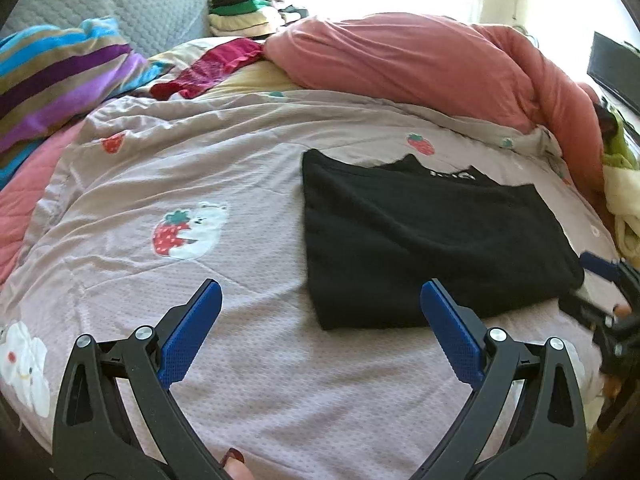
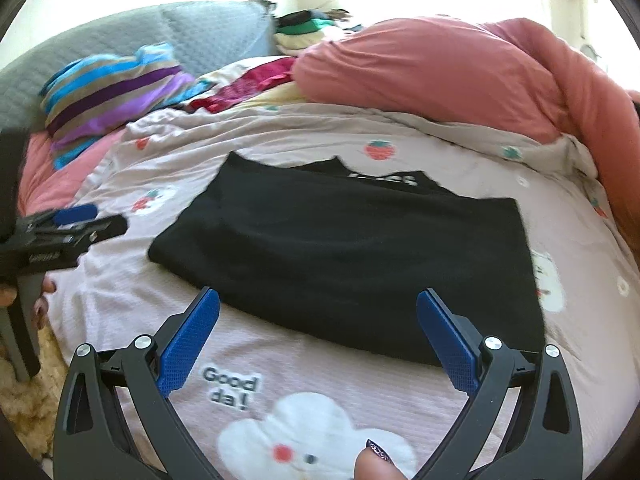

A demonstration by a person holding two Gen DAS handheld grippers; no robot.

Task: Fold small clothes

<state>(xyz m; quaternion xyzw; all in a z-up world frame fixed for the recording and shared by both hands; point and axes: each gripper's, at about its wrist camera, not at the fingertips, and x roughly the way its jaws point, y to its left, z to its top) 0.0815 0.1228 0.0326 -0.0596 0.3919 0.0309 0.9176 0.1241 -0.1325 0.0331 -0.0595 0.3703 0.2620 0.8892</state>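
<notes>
A black garment (image 1: 424, 240) lies folded into a flat rectangle on the pale pink bedspread (image 1: 248, 168), white lettering showing at its far edge. It also shows in the right wrist view (image 2: 344, 256). My left gripper (image 1: 320, 292) is open and empty, hovering over the bedspread at the garment's near left corner. My right gripper (image 2: 318, 300) is open and empty, just above the garment's near edge. The right gripper appears at the right edge of the left wrist view (image 1: 600, 280), and the left gripper at the left edge of the right wrist view (image 2: 76, 220).
A bunched salmon-pink duvet (image 1: 420, 64) lies behind the garment. A striped pillow (image 1: 60, 80) and a red cloth (image 1: 212, 68) sit at the far left. A grey headboard cushion (image 1: 132, 12) and a stack of folded clothes (image 1: 248, 12) stand at the back.
</notes>
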